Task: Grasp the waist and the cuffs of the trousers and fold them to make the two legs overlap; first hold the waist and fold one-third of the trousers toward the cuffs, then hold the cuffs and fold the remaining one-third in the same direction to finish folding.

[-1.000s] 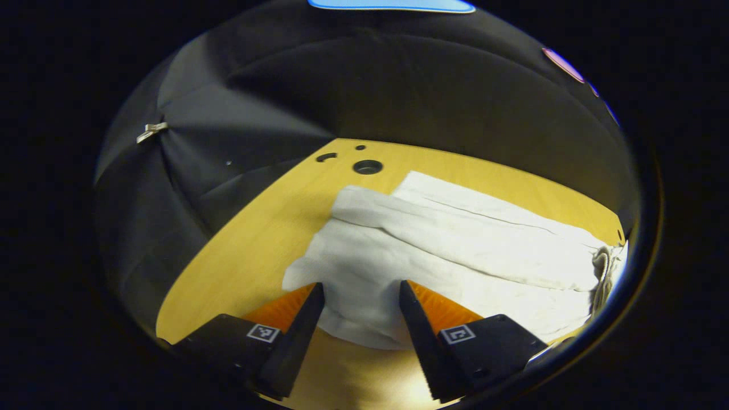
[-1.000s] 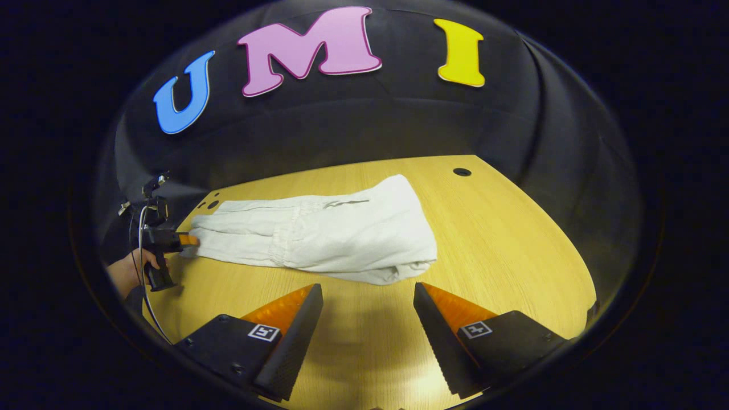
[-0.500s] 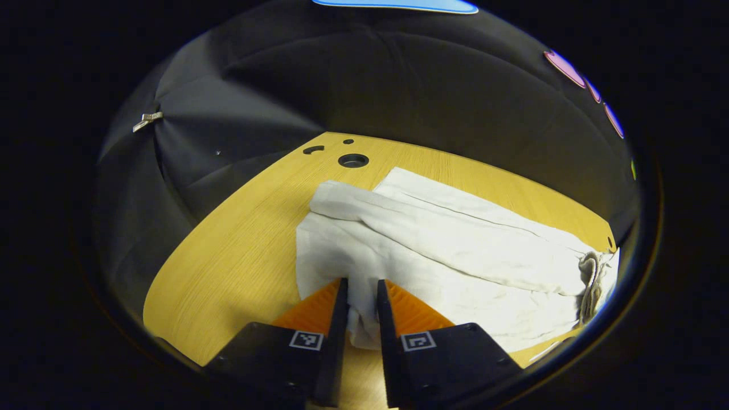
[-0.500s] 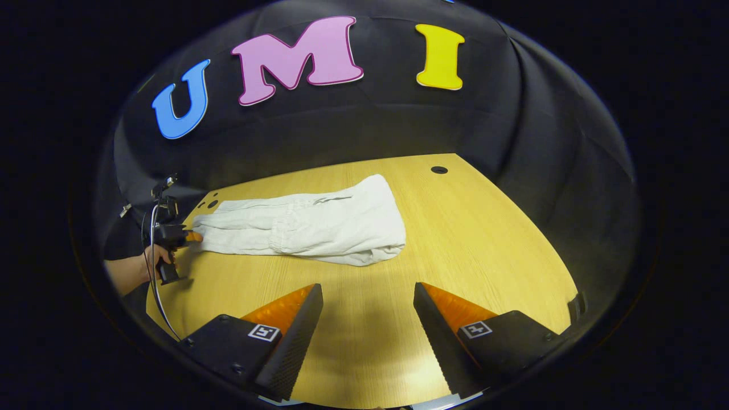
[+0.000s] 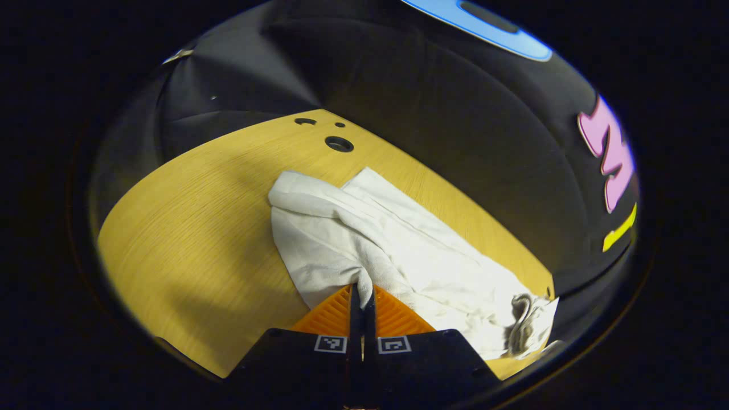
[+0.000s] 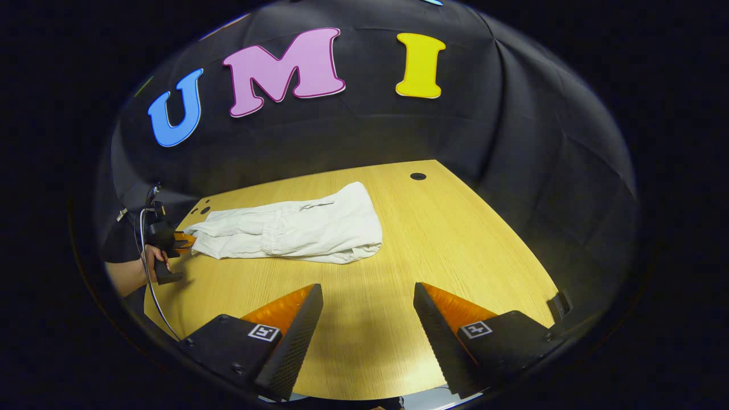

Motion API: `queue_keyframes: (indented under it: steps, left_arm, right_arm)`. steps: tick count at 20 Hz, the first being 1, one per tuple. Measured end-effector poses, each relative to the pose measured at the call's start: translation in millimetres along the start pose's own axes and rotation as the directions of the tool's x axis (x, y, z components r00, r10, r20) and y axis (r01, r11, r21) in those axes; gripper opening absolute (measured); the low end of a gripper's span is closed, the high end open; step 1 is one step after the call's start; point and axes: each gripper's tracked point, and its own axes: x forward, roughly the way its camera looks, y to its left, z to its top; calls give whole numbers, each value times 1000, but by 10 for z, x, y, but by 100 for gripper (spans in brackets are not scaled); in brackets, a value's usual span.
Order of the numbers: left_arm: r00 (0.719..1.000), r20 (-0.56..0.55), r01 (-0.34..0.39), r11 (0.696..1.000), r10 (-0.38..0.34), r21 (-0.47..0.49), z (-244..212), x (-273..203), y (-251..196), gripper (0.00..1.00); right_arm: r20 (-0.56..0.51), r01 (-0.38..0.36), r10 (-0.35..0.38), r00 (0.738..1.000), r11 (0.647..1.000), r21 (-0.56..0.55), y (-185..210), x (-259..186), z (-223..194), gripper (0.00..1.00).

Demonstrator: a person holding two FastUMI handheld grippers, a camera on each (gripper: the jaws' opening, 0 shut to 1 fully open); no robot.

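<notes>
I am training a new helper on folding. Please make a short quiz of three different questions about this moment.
1. True or false: the left gripper is shut on the trousers.
2. What does the right gripper hold? A) the cuffs B) the waist C) nothing
3. Fill in: the trousers lie on the ____.

Key
1. True. In the left gripper view both fingers pinch the cloth at the near end.
2. C. In the right gripper view its jaws stand wide apart over the bare table, away from the trousers.
3. Table.
</notes>
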Motion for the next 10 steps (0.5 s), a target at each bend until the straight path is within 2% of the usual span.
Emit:
queue_keyframes:
  steps: [2,3,10]
  left_arm:
    - [998,37,57,995,-55,-78,158,-162,-217,6]
    - [995,60,79,993,-74,-87,249,-232,-338,6]
    - [980,151,137,990,-131,-34,644,-589,-1031,5]
  right_arm:
    - [15,6,-6,1000,1000,5,-83,-42,2,99]
    - [18,8,-8,1000,1000,8,-130,-53,-3,99]
    - [20,-26,26,999,1000,11,-426,-25,-18,99]
